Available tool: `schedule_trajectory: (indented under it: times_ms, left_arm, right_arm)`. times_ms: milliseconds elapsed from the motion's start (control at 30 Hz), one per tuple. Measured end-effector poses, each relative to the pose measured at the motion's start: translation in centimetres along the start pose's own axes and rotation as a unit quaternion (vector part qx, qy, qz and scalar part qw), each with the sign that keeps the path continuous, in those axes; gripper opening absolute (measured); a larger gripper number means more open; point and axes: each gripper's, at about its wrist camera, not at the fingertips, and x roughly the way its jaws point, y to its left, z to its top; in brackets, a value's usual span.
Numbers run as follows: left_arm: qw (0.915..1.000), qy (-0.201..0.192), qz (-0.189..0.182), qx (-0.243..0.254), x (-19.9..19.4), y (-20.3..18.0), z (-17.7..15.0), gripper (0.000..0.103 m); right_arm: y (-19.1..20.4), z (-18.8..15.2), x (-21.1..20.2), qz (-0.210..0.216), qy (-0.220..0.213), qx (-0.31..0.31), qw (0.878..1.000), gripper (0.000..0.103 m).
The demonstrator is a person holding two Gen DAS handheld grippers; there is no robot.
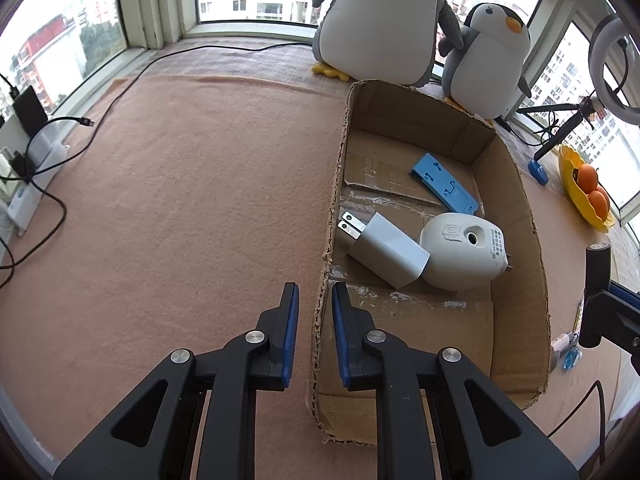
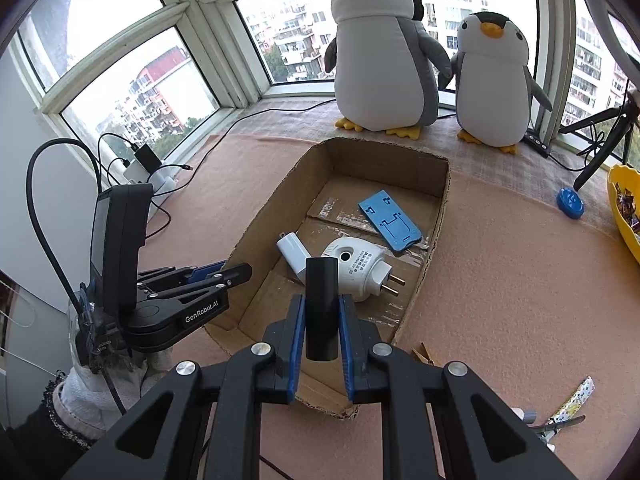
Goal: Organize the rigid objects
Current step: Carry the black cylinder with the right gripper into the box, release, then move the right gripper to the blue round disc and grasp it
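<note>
While three things already lie in the box (image 2: 438, 216), your right gripper (image 2: 322, 344) clamps a black tube (image 2: 321, 312) (left gripper (image 1: 316, 334) nearly closed, empty); clutter remains on the desk (image 2: 520, 280).

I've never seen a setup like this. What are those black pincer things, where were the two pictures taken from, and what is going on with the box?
There is no robot here: a person holds a two-finger black gripper with blue pads in each hand, and a wide-angle camera on each looks along its fingers. One picture comes from the left gripper, the other from the right gripper.

On the pinkish cloth-covered surface sits an open brown cardboard box. Inside lie a white USB charger, a rounded white plug-in device and a flat blue plastic phone stand.

The right gripper is shut on a black cylinder, held above the box. The left gripper's jaws straddle the box's near wall without pressing it. Two plush penguins stand behind.
</note>
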Motion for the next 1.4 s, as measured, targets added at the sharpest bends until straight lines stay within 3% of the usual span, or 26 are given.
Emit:
schedule_trajectory:
  times_ms: [400,467,533,633,933,1233,1400]
  left_arm:
    - [1.0000,0.003,-0.001,0.004,0.6,0.0,-0.2,0.008]
    - [1.0000,0.003,-0.001,0.003,0.6,0.0,-0.2,0.008]
    - [1.0000,0.003,-0.001,0.004,0.6,0.0,-0.2,0.008]
    - [1.0000,0.003,0.000,0.004,0.6,0.0,-0.2,0.008]
    - [1.0000,0.002,0.002,0.004,0.6,-0.1,-0.2,0.008]
    - [1.0000,0.002,0.003,0.007,0.2,-0.2,-0.2,0.008]
    - [1.0000,0.001,0.003,0.004,-0.1,-0.2,-0.2,0.032]
  right_arm:
    - [0.3,0.1,1.3,0.002,0.014,-0.007,1.000,0.016]
    - [0.3,0.1,1.3,-0.001,0.013,-0.007,1.000,0.031]
    - [0.2,0.2,0.9,-0.002,0.002,-0.006,1.000,0.053]
    - [0.1,0.2,0.6,-0.005,-0.005,-0.011,1.000,0.060]
    - [-1.3,0.1,-0.5,-0.014,-0.014,0.002,1.000,0.061]
    - [-6.6,-0.7,-2.9,-0.032,-0.027,0.061,0.997,0.061]
    - [-10.1,-1.0,-4.0,-0.052,-0.036,0.094,0.993,0.062]
